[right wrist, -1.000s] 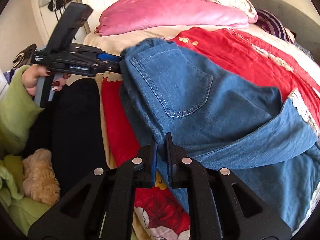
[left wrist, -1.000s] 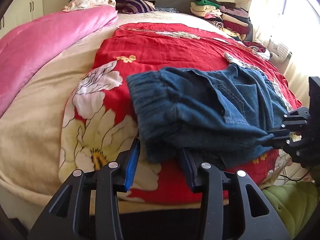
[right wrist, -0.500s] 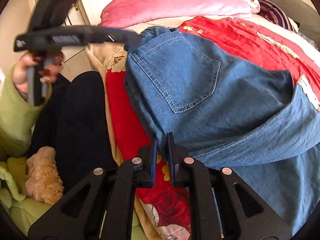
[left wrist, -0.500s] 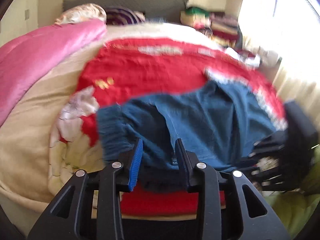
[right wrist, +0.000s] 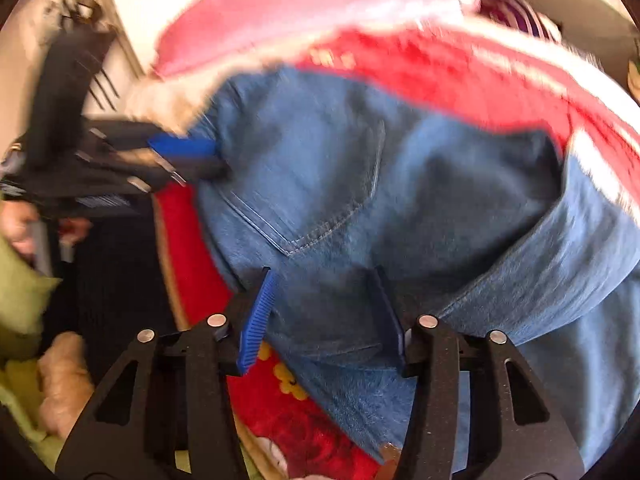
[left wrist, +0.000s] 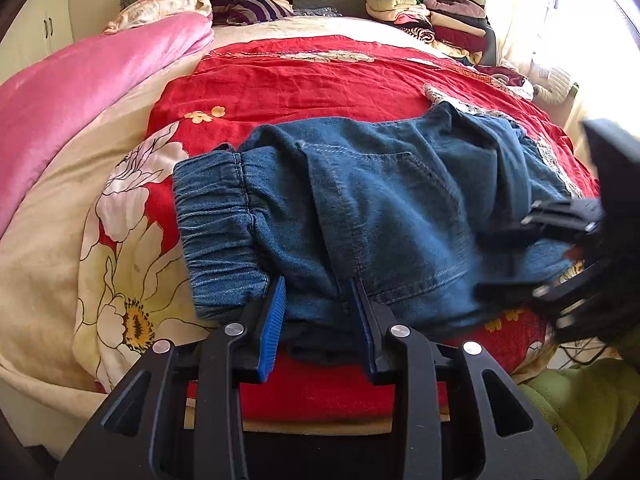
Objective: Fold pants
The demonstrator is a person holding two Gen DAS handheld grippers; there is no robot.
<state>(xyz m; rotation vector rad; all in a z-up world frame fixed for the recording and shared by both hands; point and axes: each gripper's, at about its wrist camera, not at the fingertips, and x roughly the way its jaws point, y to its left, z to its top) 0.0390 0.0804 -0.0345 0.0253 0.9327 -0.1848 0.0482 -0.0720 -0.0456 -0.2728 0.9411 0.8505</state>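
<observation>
Blue denim pants (left wrist: 380, 220) lie folded on the red floral bedspread (left wrist: 304, 80), elastic waistband (left wrist: 216, 232) at the left, a back pocket facing up. My left gripper (left wrist: 318, 312) is shut on the thick near edge of the pants, and denim fills the gap between its pads. In the right wrist view the pants (right wrist: 360, 184) are blurred, and my left gripper (right wrist: 212, 160) grips their left edge. My right gripper (right wrist: 324, 308) has its jaws opening, with denim lying loose between them. The right gripper (left wrist: 480, 264) also shows, blurred, at the pants' right edge.
A pink quilt (left wrist: 80, 92) covers the bed's left side. Pillows (left wrist: 248, 4) lie against the grey headboard, and a stack of folded clothes (left wrist: 432, 20) sits at the back right. A green sleeve (left wrist: 576, 404) and the bed's front edge are close below.
The left gripper closed on the pants' near edge and the pants slid toward the bed's front. The right gripper, shut on the denim before, has parted its jaws and rolled.
</observation>
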